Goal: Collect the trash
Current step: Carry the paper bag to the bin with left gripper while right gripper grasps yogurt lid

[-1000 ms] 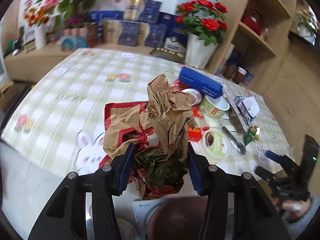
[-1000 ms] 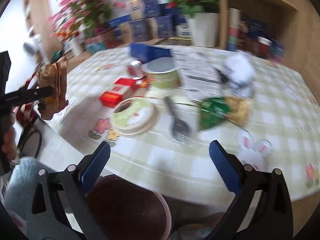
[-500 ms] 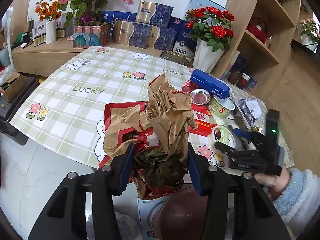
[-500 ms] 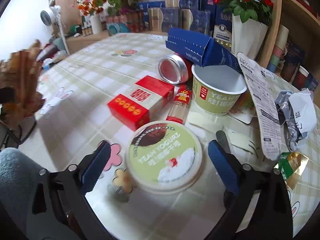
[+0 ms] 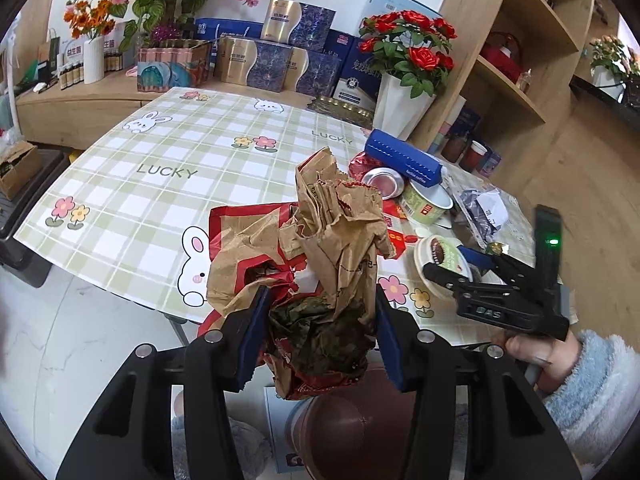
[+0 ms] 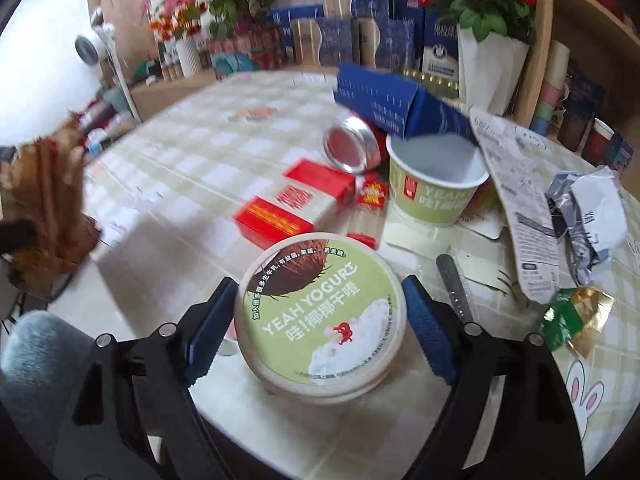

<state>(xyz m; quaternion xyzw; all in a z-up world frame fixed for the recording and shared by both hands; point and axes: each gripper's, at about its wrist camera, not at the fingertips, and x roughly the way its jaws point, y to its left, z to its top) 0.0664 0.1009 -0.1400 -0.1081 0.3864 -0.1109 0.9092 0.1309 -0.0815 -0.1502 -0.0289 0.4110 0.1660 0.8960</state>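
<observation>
1 yogurt lid [image 6: 320, 316] lies between the closing, unclenched right tool [image 6: 320, 320].

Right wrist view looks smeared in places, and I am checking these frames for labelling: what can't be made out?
- Crumpled brown paper bag: motion-blurred at the left edge.
- Round green yogurt lid: pad contact unclear.
- Brown bin, left wrist view: half hidden behind left gripper and its trash.
</observation>
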